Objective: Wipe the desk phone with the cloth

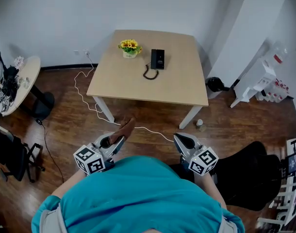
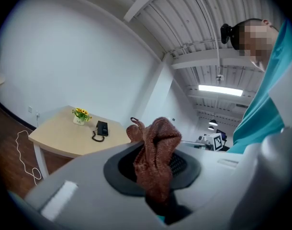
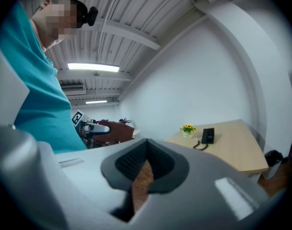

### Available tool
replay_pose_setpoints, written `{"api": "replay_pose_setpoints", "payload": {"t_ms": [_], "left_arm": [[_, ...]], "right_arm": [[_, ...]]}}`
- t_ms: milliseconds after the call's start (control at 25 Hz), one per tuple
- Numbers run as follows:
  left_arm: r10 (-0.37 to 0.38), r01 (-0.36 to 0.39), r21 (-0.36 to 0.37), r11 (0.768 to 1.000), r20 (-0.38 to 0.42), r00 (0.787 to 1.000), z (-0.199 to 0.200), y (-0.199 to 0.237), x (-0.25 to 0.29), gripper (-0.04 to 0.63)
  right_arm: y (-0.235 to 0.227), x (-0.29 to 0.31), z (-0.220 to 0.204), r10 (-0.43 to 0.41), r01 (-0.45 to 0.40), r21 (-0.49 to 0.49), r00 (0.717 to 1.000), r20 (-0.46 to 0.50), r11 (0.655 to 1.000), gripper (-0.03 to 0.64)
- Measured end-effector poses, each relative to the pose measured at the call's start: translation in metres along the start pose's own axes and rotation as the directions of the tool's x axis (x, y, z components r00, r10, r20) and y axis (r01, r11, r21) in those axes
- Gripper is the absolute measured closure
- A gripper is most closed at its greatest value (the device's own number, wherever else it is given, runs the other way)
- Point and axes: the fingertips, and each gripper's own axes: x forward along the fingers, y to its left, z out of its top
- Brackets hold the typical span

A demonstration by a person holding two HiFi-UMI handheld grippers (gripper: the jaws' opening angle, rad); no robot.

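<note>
Brown cloth (image 2: pixel 154 150) clamped in left hand-held gripper (image 1: pixel 117 141); right hand-held gripper (image 3: pixel 144 166) closed, empty

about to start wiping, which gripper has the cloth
The left gripper: the brown cloth is pinched in it, while the right gripper holds nothing.

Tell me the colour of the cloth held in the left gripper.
The cloth is reddish brown, knitted; the left gripper view shows it best.

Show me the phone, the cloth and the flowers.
Phone (image 1: pixel 157 58), head view, middle of its body.
Cloth (image 2: pixel 154 152), left gripper view, bunched middle.
Flowers (image 1: pixel 130 45), head view, yellow blooms.
</note>
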Motion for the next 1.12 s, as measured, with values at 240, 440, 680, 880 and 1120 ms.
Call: {"api": "replay_pose_setpoints", "payload": {"t_ms": [240,440,680,880,1120], "left_arm": [[-0.039,0.040,-0.012,0.999,0.019,0.999,0.013,0.023,-0.025,0.520],[-0.072,0.073,-0.012,0.997,0.027,0.997,0.027,0.036,-0.030,0.520],[-0.086,0.087,-0.020,0.996,0.034,0.996,0.029,0.041,-0.029,0.520],[-0.078,0.080,-0.030,0.996,0.055,0.995,0.032,0.045,-0.028,0.520],[-0.075,0.077,-0.034,0.996,0.066,0.995,0.031,0.047,-0.029,0.520]], "right_arm": [[0.036,0.026,-0.007,-0.033,0.033,0.062,0.999,-0.006,0.998,0.615],[0.058,0.049,-0.005,-0.021,0.021,0.085,1.000,-0.001,0.996,0.615],[0.060,0.057,-0.005,-0.020,0.021,0.061,1.000,-0.023,0.998,0.615],[0.057,0.061,-0.002,-0.019,0.021,0.039,0.999,-0.037,0.999,0.615],[0.058,0.066,0.000,-0.002,0.003,0.014,0.999,-0.051,1.000,0.615]]}}
